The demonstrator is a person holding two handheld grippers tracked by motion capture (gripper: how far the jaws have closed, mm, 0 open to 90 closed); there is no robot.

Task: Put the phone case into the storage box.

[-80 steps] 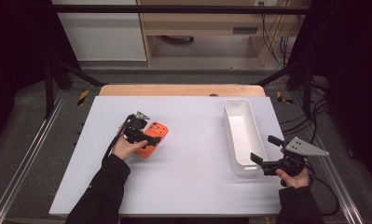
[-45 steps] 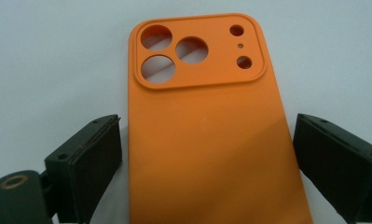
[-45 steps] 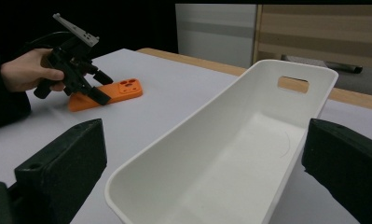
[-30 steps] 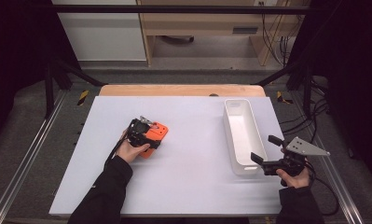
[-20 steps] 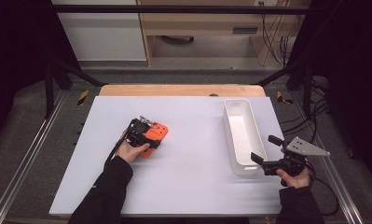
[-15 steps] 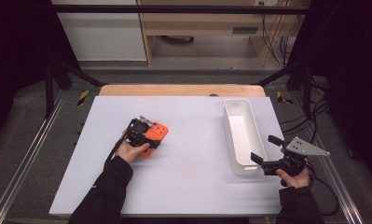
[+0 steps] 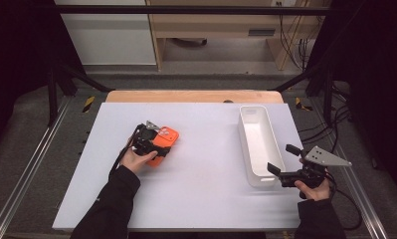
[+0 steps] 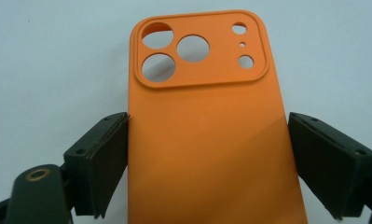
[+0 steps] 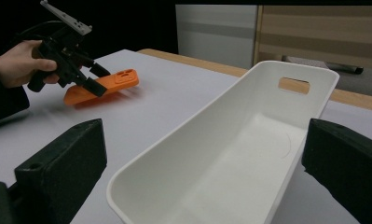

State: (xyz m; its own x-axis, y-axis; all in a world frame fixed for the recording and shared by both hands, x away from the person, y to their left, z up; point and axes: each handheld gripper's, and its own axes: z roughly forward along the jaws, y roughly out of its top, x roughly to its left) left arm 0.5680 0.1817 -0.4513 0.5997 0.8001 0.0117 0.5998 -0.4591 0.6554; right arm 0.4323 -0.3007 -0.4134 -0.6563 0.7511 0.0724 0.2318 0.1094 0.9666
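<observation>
On the white table (image 7: 196, 199), a white bin (image 7: 258, 144) lies at three o'clock, the right gripper (image 7: 280, 160) released, its jaws flanking the bin's near end untouched. At nine o'clock an orange phone case (image 8: 207, 140) sits tilted, near end raised, grasped across its width by the left gripper (image 7: 150, 141).

Left gripper (image 7: 153, 139), orange phone case (image 7: 162, 144), shifted slightly left
</observation>
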